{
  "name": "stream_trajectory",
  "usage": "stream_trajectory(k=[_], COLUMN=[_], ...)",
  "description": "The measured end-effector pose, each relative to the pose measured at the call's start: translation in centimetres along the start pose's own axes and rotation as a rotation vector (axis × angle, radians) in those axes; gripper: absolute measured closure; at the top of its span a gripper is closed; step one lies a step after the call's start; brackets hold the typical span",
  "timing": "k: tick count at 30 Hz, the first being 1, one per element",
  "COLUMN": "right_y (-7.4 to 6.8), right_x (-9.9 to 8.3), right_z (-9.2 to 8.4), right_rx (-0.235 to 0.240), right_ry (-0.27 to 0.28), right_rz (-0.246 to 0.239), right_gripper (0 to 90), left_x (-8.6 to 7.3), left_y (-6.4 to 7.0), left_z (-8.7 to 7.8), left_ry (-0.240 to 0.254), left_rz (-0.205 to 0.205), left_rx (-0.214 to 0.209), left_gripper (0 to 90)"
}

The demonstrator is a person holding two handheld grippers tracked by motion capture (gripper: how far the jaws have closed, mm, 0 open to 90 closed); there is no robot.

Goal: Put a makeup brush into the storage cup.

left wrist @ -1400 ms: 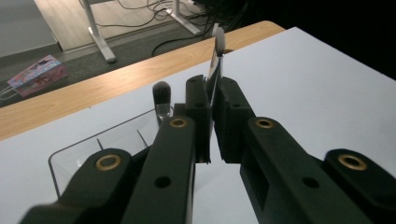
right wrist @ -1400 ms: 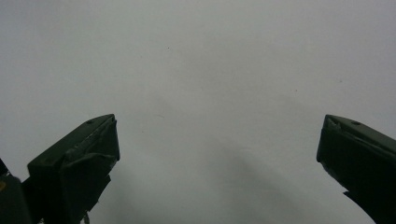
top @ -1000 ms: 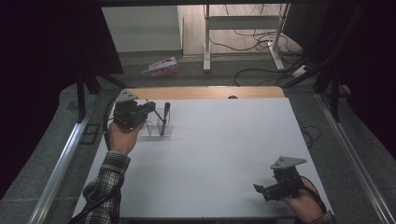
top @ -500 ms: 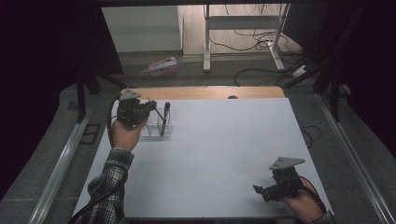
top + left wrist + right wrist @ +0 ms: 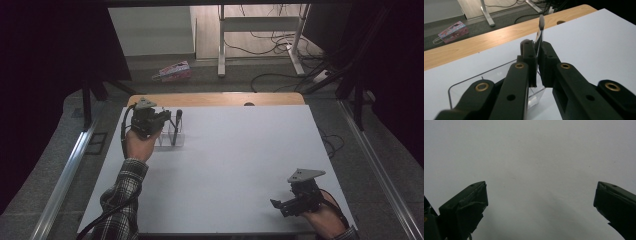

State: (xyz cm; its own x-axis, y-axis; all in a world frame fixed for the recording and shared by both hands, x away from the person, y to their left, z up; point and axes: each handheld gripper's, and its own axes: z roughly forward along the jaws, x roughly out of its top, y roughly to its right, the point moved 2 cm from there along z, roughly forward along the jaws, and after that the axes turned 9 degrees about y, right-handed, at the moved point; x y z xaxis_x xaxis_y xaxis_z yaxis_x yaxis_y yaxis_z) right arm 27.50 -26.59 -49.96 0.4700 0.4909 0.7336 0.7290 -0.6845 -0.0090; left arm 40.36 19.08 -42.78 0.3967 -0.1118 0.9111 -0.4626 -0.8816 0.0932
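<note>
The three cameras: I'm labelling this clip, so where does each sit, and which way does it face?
High view: above the person's side, facing forward and down on the white table; both forearms, left gripper, right gripper.
Left gripper view: on the left gripper, facing the far edge; jaws pinch a brush over a clear holder.
Right gripper view: on the right gripper, facing bare tabletop; jaws apart.
Shared: high and left views show brush and holder.

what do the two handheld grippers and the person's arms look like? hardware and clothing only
Both grippers are black. The left gripper has chunky jaws with brass-coloured rivets; in the high view it carries a grey three-cornered plate and trails a black cable. The right gripper has the same grey plate. The left sleeve is dark-and-white plaid.
</note>
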Motion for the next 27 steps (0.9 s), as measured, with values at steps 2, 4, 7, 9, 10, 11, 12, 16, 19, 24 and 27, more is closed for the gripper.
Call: stream_trajectory(k=[2, 4, 7, 9, 10, 11, 12, 16, 19, 24, 27], right_y=[0.0, -0.1, -0.1, -0.1, -0.1, -0.1, -0.1, -0.1, -0.1, -0.1, -0.2], right_x=[0.0, 0.0, 0.0, 0.0, 0.0, 0.0, -0.1, -0.1, -0.1, -0.1, -0.1], right_z=[0.0, 0.0, 0.0, 0.0, 0.0, 0.0, 0.0, 0.0, 0.0, 0.1, 0.1], right_rx=[0.001, 0.004, 0.004, 0.003, 0.005, 0.004, 0.004, 0.005, 0.007, 0.008, 0.009], right_ry=[-0.004, -0.005, -0.004, -0.004, -0.005, -0.006, -0.007, -0.007, -0.009, -0.013, -0.014], right_rz=[-0.006, -0.005, -0.004, -0.005, -0.004, -0.005, -0.006, -0.007, -0.007, -0.009, -0.010], right_gripper=[0.0, 0.0, 0.0, 0.0, 0.0, 0.0, 0.0, 0.0, 0.0, 0.0, 0.0], left_x=[-0.2, -0.4, -0.6, -0.8, -0.9, -1.0, -1.1, -1.6, -2.0, -2.5, -2.8], left_y=[0.0, 0.1, 0.1, 0.1, 0.1, 0.2, 0.2, 0.4, 0.4, 0.6, 0.6], left_z=[0.3, 0.5, 0.8, 1.0, 1.1, 1.2, 1.3, 1.7, 1.9, 2.3, 2.5], left_ry=[-0.006, -0.014, -0.020, -0.023, -0.026, -0.026, -0.028, -0.038, -0.045, -0.058, -0.062], left_rz=[0.003, 0.003, 0.003, 0.005, 0.005, 0.001, 0.001, 0.000, -0.002, -0.001, -0.006], left_rx=[0.001, 0.001, 0.002, 0.004, 0.004, 0.002, 0.001, 0.000, -0.004, -0.008, -0.010], left_gripper=[85.3, 85.3, 85.2, 85.3, 85.3, 85.2, 85.2, 85.3, 85.2, 85.1, 85.0])
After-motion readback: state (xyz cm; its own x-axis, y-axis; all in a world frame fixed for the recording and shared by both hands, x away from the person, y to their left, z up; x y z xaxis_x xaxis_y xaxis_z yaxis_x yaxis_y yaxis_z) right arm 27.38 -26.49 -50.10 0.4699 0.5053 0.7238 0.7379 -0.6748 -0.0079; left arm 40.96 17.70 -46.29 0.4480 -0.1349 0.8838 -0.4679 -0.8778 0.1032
